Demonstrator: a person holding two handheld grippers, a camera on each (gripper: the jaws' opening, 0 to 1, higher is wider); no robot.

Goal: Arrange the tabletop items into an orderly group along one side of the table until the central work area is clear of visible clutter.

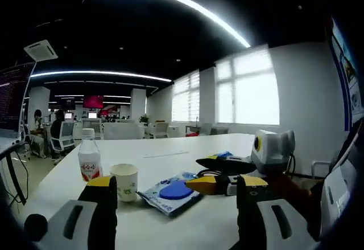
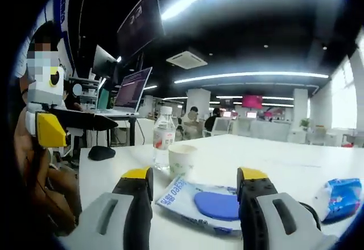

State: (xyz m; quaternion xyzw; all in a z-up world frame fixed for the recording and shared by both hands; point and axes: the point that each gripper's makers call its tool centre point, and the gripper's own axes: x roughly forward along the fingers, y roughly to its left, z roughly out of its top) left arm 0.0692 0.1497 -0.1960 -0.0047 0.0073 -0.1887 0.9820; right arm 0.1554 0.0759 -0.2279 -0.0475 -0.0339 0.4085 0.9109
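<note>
A clear water bottle (image 1: 89, 159) with a red label stands at the left of the white table (image 1: 187, 147), and a paper cup (image 1: 125, 180) sits right beside it. A wipes pack (image 1: 170, 193) with a blue lid lies flat in front of my left gripper (image 1: 177, 184), which is open. My right gripper (image 1: 224, 174) reaches in from the right, jaws apart, just beyond the pack. In the right gripper view the wipes pack (image 2: 199, 201) lies between the wide jaws of my open right gripper (image 2: 194, 179), with the bottle (image 2: 164, 136) and cup (image 2: 182, 159) behind it.
A small blue packet (image 2: 341, 196) lies further along the table; it is the blue packet (image 1: 224, 155) behind the right gripper. A black mouse (image 2: 102, 153) sits near the table's corner. An open laptop (image 2: 133, 90) and desks with seated people stand beyond. The left gripper (image 2: 68, 126) shows at the left.
</note>
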